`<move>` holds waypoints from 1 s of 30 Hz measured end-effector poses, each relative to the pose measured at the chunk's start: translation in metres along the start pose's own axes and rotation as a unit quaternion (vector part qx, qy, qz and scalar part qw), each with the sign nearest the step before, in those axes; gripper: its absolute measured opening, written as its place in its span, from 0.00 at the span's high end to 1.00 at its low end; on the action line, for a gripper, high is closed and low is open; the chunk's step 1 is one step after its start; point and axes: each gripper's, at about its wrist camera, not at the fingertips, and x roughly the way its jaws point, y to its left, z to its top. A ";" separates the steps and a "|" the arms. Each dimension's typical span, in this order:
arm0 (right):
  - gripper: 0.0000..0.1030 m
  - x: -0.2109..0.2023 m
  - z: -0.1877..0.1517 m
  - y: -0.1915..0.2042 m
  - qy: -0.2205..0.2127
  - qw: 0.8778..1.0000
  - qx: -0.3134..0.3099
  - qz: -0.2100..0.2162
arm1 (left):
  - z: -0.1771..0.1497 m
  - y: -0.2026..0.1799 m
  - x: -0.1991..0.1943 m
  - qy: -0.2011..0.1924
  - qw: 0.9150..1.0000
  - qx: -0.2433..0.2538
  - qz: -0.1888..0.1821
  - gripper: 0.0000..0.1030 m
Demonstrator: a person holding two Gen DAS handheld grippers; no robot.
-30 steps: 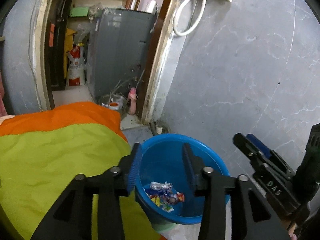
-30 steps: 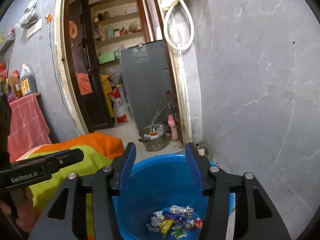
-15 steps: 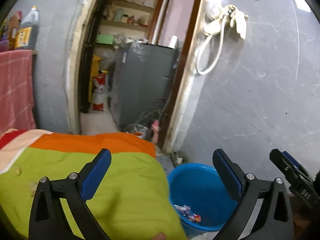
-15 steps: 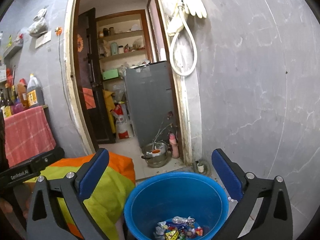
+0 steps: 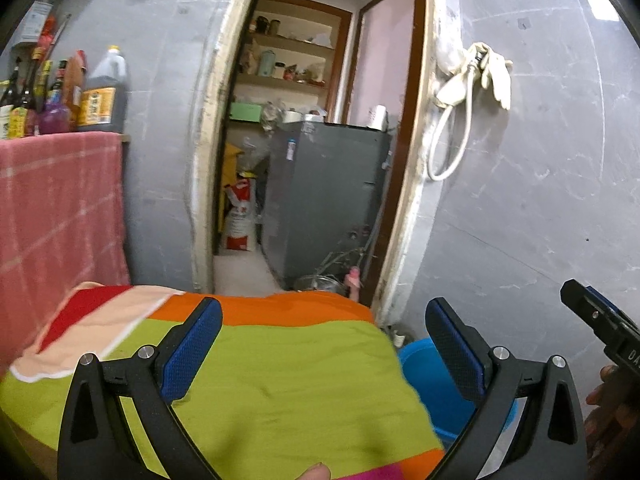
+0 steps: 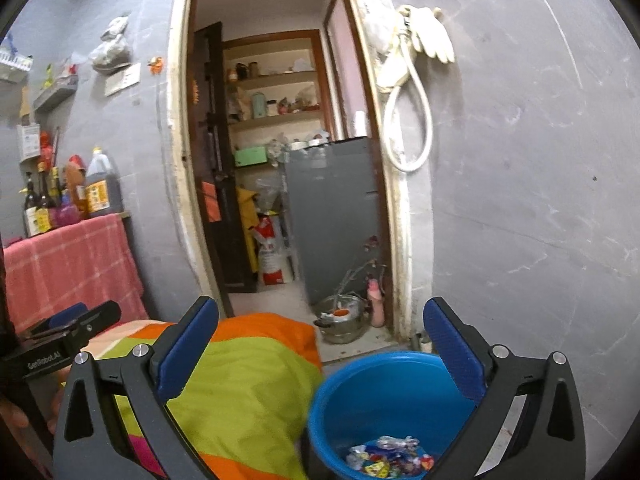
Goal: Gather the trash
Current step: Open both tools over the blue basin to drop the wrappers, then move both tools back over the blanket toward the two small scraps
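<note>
Both tongs stand wide apart with nothing between the blue pads: the left gripper (image 5: 324,344) hangs over the striped blanket (image 5: 280,380), and the right gripper (image 6: 320,344) sits up above the blue bucket (image 6: 360,392). Their jaws have just been opening, and they are empty, which to my eye looks like the moment after a drop, with both tools drawn up and away from the bucket. The bucket stands on the floor, tucked just beside the edge of the blanket and near the foot of the grey wall (image 6: 520,200), a handy spot for anything gathered off the bedding. In its bottom lies the trash (image 6: 390,458), a small heap of crinkled, bright wrappers, silvery and red and yellow; the walls above the heap are bare, so it is far from full. From the left wrist only a slice of the bucket shows past the blanket's corner. I see no loose wrapper on the green and orange cloth from here, though much of it is hidden behind the tongs.
</note>
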 end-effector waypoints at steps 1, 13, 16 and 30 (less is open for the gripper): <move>0.00 -0.001 0.000 0.007 -0.001 1.000 -0.002 0.004 | 0.001 0.007 -0.005 -0.002 1.000 0.000 0.005 0.03; 0.00 0.004 0.000 0.091 -0.010 0.998 -0.021 0.067 | 0.005 0.083 -0.054 -0.023 0.997 -0.012 0.073 0.03; 0.00 0.011 -0.003 0.110 -0.003 0.996 -0.025 0.080 | 0.002 0.104 -0.060 -0.022 0.995 -0.017 0.093 0.03; 0.00 0.064 -0.046 0.178 0.092 0.984 -0.069 0.138 | -0.025 0.182 -0.043 0.075 0.979 -0.052 0.183 0.03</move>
